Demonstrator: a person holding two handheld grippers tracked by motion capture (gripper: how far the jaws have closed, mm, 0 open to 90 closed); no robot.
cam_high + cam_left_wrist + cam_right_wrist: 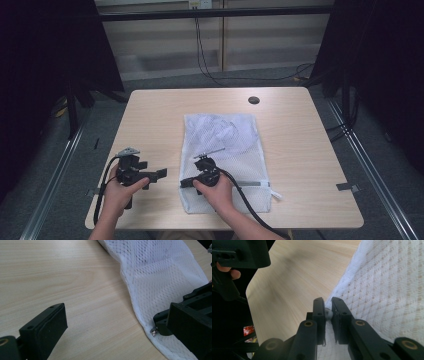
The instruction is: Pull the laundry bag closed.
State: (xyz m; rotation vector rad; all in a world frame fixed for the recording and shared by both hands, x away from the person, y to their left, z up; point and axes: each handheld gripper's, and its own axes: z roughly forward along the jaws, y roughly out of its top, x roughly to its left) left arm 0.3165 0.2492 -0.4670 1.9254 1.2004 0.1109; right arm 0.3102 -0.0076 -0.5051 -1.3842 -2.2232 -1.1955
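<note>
A white mesh bag (225,145) lies flat in the middle of the wooden table (150,115). My right gripper (186,182) is at the bag's front left corner, jaws pointing left, shut on the small metal zipper pull (328,313). The pull (154,331) also shows at the hem of the mesh bag (160,282) in the left gripper view. My left gripper (160,174) is just left of the bag, over bare wood. Its jaws stand wide apart with nothing between them; the left gripper (117,327) points toward the bag's edge.
A dark round grommet (254,100) sits near the table's far edge. The bag's zipper line (250,183) runs across its front end. Floor rails and hanging cables surround the table. The two grippers are close together near the front left.
</note>
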